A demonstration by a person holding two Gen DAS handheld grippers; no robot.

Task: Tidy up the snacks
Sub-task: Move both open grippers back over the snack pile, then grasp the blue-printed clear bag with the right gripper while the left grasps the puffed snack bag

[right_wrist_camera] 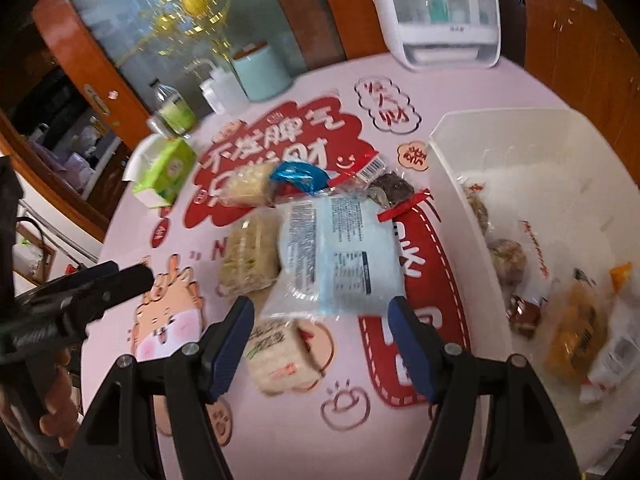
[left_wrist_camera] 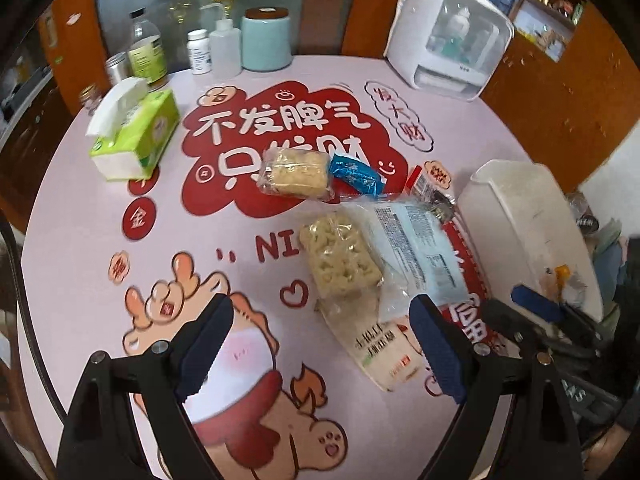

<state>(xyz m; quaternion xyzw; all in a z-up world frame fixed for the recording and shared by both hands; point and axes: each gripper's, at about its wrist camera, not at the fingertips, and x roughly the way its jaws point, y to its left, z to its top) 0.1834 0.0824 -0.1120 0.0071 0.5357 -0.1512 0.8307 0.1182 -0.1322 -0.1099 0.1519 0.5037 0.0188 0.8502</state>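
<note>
Loose snacks lie in the middle of the pink printed table: two pale crispy bars [left_wrist_camera: 340, 256] [left_wrist_camera: 294, 174], a blue wrapper [left_wrist_camera: 354, 174], a light blue packet [right_wrist_camera: 340, 256], a dark snack with red ends [right_wrist_camera: 390, 190] and a white bread pack [left_wrist_camera: 376, 344]. My left gripper [left_wrist_camera: 320, 332] hangs open above the bread pack and the nearer bar. My right gripper [right_wrist_camera: 320, 316] is open, with the light blue packet's near edge between its tips but untouched. To the right stands a white bin [right_wrist_camera: 452, 200] holding several wrapped snacks, one of them orange [right_wrist_camera: 576, 320].
A green tissue box [left_wrist_camera: 136, 136] sits at the left. Bottles [left_wrist_camera: 146, 48], a teal canister [left_wrist_camera: 266, 40] and a white appliance [left_wrist_camera: 448, 36] line the far edge. A hand holds the left gripper [right_wrist_camera: 108, 280] low on the left of the right wrist view.
</note>
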